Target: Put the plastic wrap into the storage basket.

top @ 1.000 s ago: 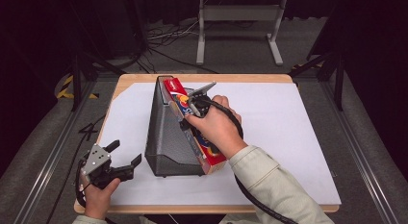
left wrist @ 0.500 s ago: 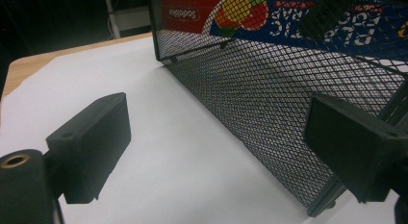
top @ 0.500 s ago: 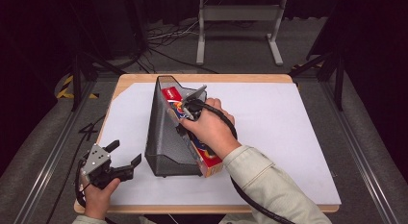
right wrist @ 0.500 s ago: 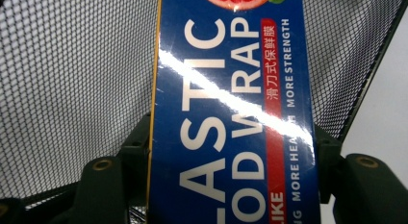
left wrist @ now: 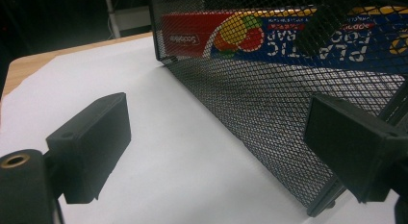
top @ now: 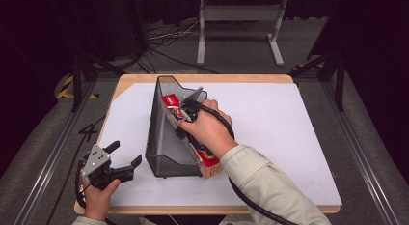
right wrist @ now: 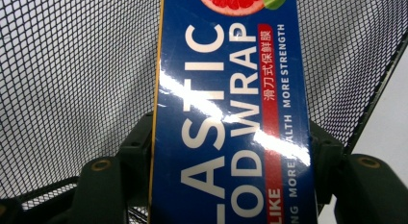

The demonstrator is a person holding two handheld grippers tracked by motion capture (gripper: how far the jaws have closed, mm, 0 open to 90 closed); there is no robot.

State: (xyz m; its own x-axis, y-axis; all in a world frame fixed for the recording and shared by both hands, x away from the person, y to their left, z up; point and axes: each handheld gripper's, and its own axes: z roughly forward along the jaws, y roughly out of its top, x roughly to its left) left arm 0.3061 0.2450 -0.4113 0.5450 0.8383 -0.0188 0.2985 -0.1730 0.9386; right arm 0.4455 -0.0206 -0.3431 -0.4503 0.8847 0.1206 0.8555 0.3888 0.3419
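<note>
Hand-held grippers: two, one in each hand.
Left hand-held gripper (top: 126,156): at the near left corner of the surface (top: 299,138), jaws spread apart with nothing between them, pointing toward the mesh holder and just short of its near end.
Mesh holder (top: 166,138): one, black wire, standing in the middle of the surface.
Box of plastic food wrap (right wrist: 231,113): one, long, blue and red, lying inside the mesh holder along its right wall, near end sticking out.
Right hand-held gripper (right wrist: 231,152): jaws clamped on the two long sides of the box, partway along its length.
</note>
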